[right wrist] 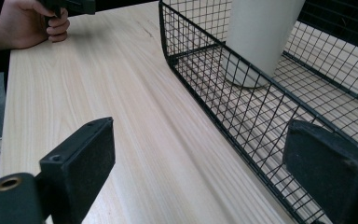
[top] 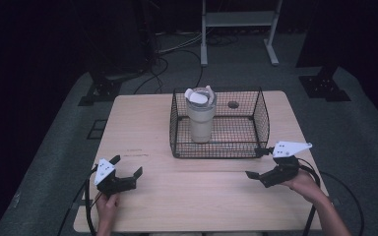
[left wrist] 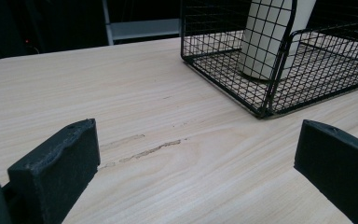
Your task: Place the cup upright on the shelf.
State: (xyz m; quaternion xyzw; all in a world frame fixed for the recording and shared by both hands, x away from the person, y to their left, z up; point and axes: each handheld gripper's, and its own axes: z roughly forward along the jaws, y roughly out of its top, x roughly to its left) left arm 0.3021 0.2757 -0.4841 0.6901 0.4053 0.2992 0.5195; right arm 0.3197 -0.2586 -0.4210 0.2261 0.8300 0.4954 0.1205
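High view: plain unlabelled tumbler (top: 200, 118) in basket (top: 262, 118)

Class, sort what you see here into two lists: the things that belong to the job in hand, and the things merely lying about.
Part of the job:
- white tumbler, upright in the basket
- black wire basket on the table
- left tongs, open
- right tongs, open

Just lying about:
- wooden table itself
- metal stand on the floor behind
- floor cables

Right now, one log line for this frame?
left gripper: open, idle | right gripper: open, beside basket | tumbler: upright in basket
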